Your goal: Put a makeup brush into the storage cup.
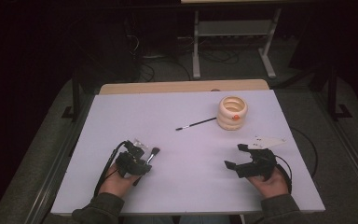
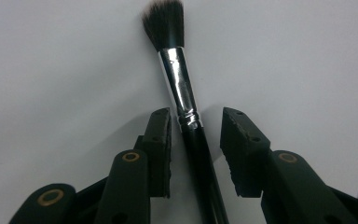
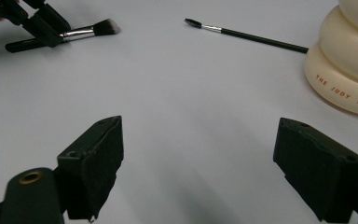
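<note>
A make-up brush [image 2: 179,84] with dark bristles, a shiny metal collar and a black handle lies flat on the white table [image 1: 191,158] at the front left. My left gripper [image 2: 198,114] straddles its handle just below the collar. The left pad [image 2: 161,140] sits very close to the handle and the right pad [image 2: 242,144] stands clear of it, so nothing is pressed. In the high view the left gripper [image 1: 137,161] rests over the brush [image 1: 153,153]. My right gripper [image 1: 235,155] is at the front right, wide open and empty [image 3: 203,128].
A thin black wand brush [image 1: 196,123] lies mid-table, its far end touching a cream ribbed holder [image 1: 233,113] at the back right. That holder [image 3: 349,70] stands close by on the right in the right gripper view. A wooden strip [image 1: 182,87] edges the table's far side.
</note>
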`<action>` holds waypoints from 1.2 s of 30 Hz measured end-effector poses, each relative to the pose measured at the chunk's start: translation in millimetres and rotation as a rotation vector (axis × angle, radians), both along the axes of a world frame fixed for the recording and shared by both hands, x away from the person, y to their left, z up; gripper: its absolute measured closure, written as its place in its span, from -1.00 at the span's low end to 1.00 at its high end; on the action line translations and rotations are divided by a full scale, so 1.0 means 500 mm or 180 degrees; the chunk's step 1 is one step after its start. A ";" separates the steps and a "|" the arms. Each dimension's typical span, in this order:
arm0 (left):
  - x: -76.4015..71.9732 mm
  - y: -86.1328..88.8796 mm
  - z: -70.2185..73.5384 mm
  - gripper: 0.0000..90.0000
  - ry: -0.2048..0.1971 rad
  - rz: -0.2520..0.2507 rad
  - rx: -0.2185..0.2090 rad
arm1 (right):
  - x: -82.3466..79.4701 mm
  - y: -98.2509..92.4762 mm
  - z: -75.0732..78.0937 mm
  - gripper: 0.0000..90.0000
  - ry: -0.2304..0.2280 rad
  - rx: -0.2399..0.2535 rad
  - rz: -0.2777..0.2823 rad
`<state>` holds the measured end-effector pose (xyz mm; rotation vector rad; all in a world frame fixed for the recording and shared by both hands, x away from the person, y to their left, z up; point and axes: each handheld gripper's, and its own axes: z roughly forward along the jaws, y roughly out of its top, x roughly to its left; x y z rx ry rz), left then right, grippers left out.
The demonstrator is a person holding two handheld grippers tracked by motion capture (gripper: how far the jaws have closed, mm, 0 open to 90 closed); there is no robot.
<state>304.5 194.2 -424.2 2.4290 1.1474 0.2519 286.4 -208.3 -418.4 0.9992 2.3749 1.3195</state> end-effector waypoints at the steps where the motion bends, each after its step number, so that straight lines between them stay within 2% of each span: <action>1: 0.001 0.000 0.001 0.49 0.0005 -0.0008 0.0031 | 0.001 -0.001 0.000 -0.67 -0.0002 0.0006 0.0006; 2: 0.001 -0.003 0.000 0.51 0.0002 0.0022 0.0032 | 0.001 -0.001 0.000 -0.67 0.0005 0.0010 0.0004; 4: 0.003 -0.005 0.003 0.56 0.0010 -0.0041 0.0161 | 0.002 -0.002 0.000 -0.67 0.0022 0.0026 0.0009; 6: 0.002 -0.009 0.002 0.62 0.0002 -0.0009 0.0131 | 0.000 -0.002 0.001 -0.67 -0.0009 0.0021 0.0015; 9: -0.003 -0.011 0.002 0.74 -0.0051 -0.0043 0.0206 | -0.003 -0.001 0.004 -0.66 -0.0036 0.0028 0.0021; 15: 0.001 -0.010 0.003 0.75 -0.0034 -0.0076 0.0187 | -0.002 0.004 -0.002 -0.66 0.0043 -0.0005 0.0053; 16: -0.001 -0.012 0.003 0.76 -0.0092 -0.0058 0.0187 | -0.003 0.005 -0.002 -0.66 0.0043 -0.0008 0.0055; 18: -0.001 -0.012 0.003 0.77 -0.0131 -0.0111 0.0222 | -0.003 0.006 -0.002 -0.65 0.0056 -0.0004 0.0046; 26: 0.000 -0.009 0.003 0.77 -0.0110 -0.0197 0.0133 | -0.003 0.013 -0.008 -0.65 0.0112 -0.0038 0.0059; 30: -0.003 -0.010 0.006 0.77 -0.0144 -0.0204 0.0067 | -0.003 0.013 -0.007 -0.65 0.0078 -0.0039 0.0076; 31: -0.003 -0.009 0.009 0.77 -0.0147 -0.0215 0.0088 | -0.003 0.013 -0.007 -0.65 0.0081 -0.0036 0.0077; 32: -0.002 -0.008 0.010 0.77 -0.0153 -0.0210 0.0036 | -0.003 0.014 -0.007 -0.65 0.0086 -0.0033 0.0077; 34: 0.000 -0.007 0.012 0.77 -0.0150 -0.0238 0.0091 | -0.003 0.015 -0.008 -0.65 0.0100 -0.0047 0.0085; 36: 0.000 -0.006 0.012 0.77 -0.0139 -0.0245 0.0070 | -0.003 0.016 -0.009 -0.65 0.0101 -0.0074 0.0103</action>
